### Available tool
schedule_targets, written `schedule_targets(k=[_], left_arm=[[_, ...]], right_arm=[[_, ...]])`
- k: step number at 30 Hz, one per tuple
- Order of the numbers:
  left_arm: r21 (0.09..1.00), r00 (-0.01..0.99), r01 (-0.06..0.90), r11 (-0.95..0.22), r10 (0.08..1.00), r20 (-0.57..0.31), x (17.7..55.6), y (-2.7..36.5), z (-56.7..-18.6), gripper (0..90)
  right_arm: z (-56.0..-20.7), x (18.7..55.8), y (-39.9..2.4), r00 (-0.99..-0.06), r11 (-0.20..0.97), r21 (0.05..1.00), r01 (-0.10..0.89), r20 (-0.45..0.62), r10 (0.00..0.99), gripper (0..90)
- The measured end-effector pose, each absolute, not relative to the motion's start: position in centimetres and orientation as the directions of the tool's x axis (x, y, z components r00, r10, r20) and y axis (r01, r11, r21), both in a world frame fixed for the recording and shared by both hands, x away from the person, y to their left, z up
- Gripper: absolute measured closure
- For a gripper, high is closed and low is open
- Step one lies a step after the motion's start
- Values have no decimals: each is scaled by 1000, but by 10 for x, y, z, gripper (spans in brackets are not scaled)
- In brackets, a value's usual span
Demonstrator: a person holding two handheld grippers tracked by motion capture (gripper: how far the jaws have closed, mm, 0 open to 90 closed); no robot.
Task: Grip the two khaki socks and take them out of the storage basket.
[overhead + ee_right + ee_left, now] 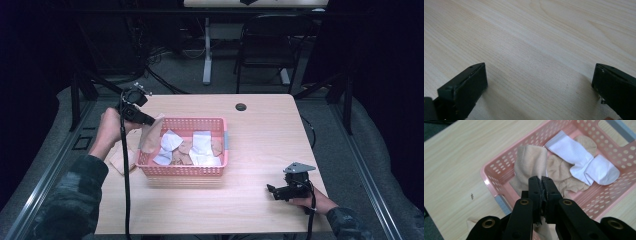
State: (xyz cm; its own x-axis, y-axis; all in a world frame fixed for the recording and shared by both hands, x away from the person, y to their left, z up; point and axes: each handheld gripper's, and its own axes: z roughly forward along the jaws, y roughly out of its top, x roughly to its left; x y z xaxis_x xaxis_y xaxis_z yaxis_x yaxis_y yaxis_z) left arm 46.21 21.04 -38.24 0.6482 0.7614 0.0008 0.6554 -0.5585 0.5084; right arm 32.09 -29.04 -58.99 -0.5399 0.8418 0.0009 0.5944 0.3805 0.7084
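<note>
A pink perforated basket stands left of the table's middle, holding white socks and beige ones. My left gripper is raised over the basket's left end, shut on a beige sock that hangs from its jaws. In the left gripper view the jaws pinch that beige sock above the basket's rim; a white sock and another beige sock lie inside. My right gripper rests near the front right of the table, open over bare wood.
More beige cloth lies on the table left of the basket. A round cable hole sits at the table's far edge. Beyond the table stand a black chair and a white table leg.
</note>
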Motion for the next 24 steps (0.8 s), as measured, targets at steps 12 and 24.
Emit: schedule_targets(k=[12, 24], left_arm=[[545, 630, 643, -539, 776, 24, 456, 225, -352, 865], [548, 589, 663, -510, 807, 39, 452, 251, -343, 865]], right_arm=[[-590, 321, -290, -540, 380, 709, 594, 1, 842, 0], [-590, 321, -291, -541, 384, 706, 595, -1, 841, 0]])
